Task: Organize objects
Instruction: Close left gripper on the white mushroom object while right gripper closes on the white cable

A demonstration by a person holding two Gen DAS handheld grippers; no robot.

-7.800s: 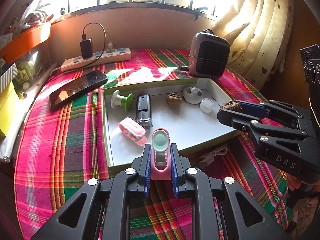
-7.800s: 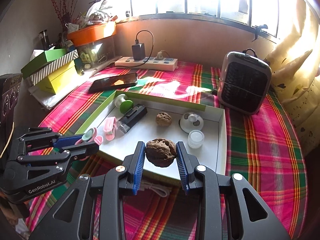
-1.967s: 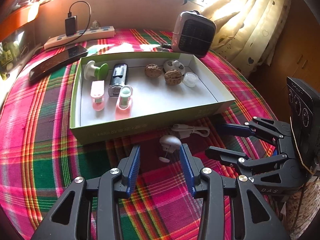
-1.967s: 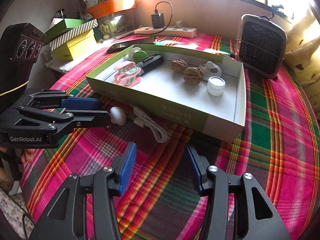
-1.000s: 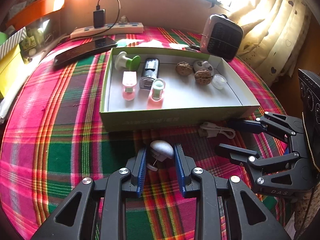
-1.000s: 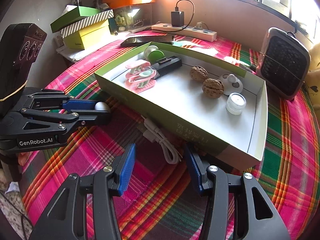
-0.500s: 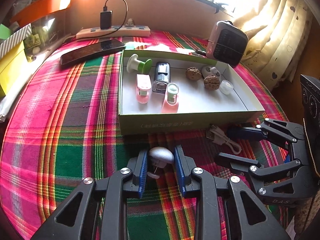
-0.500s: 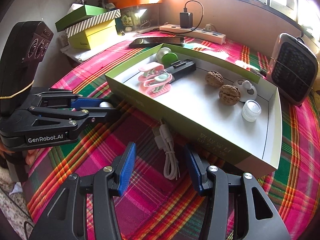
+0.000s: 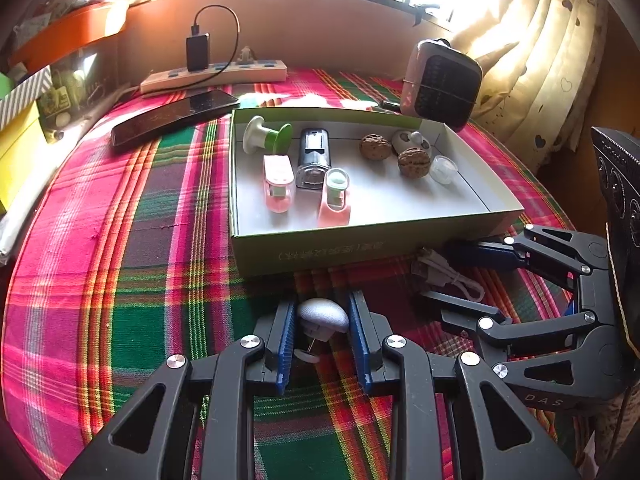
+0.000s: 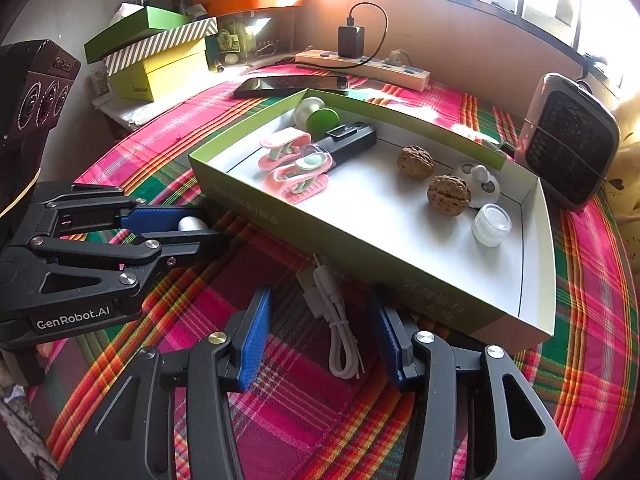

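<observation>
Right gripper [image 10: 318, 334] nearer white cable [image 10: 334, 320], beside box [image 10: 400, 276] edge.

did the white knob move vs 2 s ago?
Yes. The knob lay on the cloth near the cable then; now it is clamped in the left hand-held gripper, lifted off the cloth and farther left of the cable.

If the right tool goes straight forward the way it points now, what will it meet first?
Probably the white USB cable, which lies on the cloth between the open fingers of the right tool. Beyond it stands the green box's near wall. Depth is uncertain.
</observation>
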